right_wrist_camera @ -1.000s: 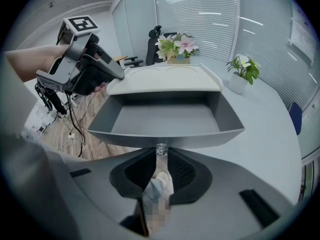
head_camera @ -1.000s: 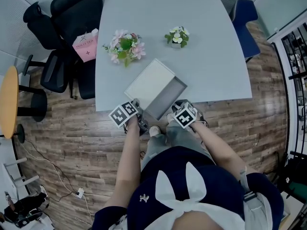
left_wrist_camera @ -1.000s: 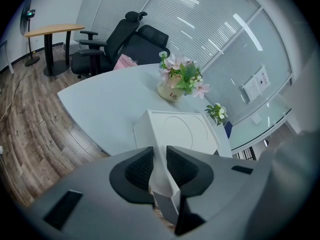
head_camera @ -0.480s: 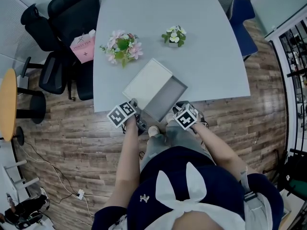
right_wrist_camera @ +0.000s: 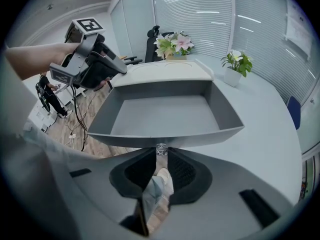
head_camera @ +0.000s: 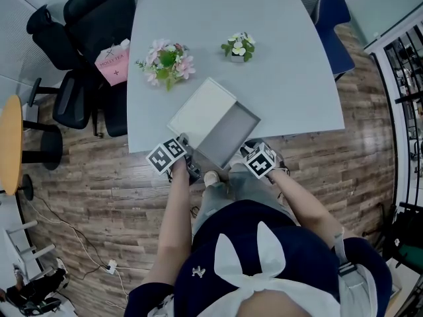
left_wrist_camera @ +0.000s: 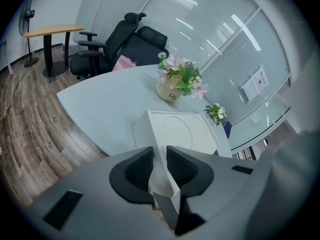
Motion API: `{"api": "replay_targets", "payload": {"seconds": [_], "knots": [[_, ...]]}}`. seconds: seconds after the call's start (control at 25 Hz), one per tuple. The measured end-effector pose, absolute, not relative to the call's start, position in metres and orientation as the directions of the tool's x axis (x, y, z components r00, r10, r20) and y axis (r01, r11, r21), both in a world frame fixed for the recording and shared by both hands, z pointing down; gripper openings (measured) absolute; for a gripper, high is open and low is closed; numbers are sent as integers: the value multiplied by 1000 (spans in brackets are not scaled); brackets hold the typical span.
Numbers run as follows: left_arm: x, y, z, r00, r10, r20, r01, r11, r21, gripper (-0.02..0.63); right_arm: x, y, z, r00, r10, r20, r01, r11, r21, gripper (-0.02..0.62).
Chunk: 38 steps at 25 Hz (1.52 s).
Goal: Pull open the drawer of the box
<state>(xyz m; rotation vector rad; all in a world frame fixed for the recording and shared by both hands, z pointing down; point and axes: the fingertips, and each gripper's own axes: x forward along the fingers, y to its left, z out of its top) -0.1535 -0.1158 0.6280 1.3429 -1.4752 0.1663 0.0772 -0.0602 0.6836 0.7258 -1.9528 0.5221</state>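
A white box (head_camera: 200, 105) lies slantwise near the front edge of the grey table (head_camera: 291, 78). Its grey drawer (head_camera: 228, 135) is pulled well out towards me and holds nothing. My left gripper (head_camera: 187, 144) is shut on the box's near corner; in the left gripper view the white wall (left_wrist_camera: 165, 184) sits clamped between the pads of my left gripper (left_wrist_camera: 160, 156). My right gripper (head_camera: 243, 148) is at the drawer's front. In the right gripper view the small knob (right_wrist_camera: 160, 149) is pinched at the tips of my right gripper (right_wrist_camera: 160, 156), with the open drawer (right_wrist_camera: 165, 115) beyond.
A pink flower pot (head_camera: 166, 63) and a small white-flowered plant (head_camera: 239, 47) stand behind the box. Black office chairs (head_camera: 86, 38) with a pink bag (head_camera: 114, 61) are at the left, a blue chair (head_camera: 334, 25) at the right. The drawer's front overhangs the table edge.
The drawer has slid a little further out of the box with my right gripper on its knob. My left gripper has stayed on the box's corner.
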Motion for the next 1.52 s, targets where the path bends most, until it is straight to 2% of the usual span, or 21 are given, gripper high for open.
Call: {"api": "replay_targets", "payload": {"seconds": [0.24, 0.48, 0.8, 1.0, 1.24, 1.52], "knots": [[-153, -116, 629, 226, -629, 744, -774, 347, 529, 94, 78, -61, 684, -383, -270, 884, -675, 735, -67, 83], [-154, -116, 628, 248, -644, 724, -753, 342, 562, 95, 78, -65, 676, -403, -283, 871, -683, 727, -80, 114], [-154, -116, 626, 275, -668, 691, -737, 315, 598, 94, 82, -70, 651, -479, -313, 820, -692, 709, -134, 120], [-156, -115, 616, 267, -669, 693, -792, 258, 553, 94, 82, -78, 627, -513, -344, 786, -710, 686, -162, 117], [-151, -119, 580, 251, -720, 646, -861, 139, 489, 94, 74, -98, 583, -560, -443, 700, -733, 659, -169, 98], [-132, -128, 527, 250, -803, 541, -907, 1, 422, 74, 58, -121, 531, -583, -567, 582, -764, 626, -155, 58]]}}
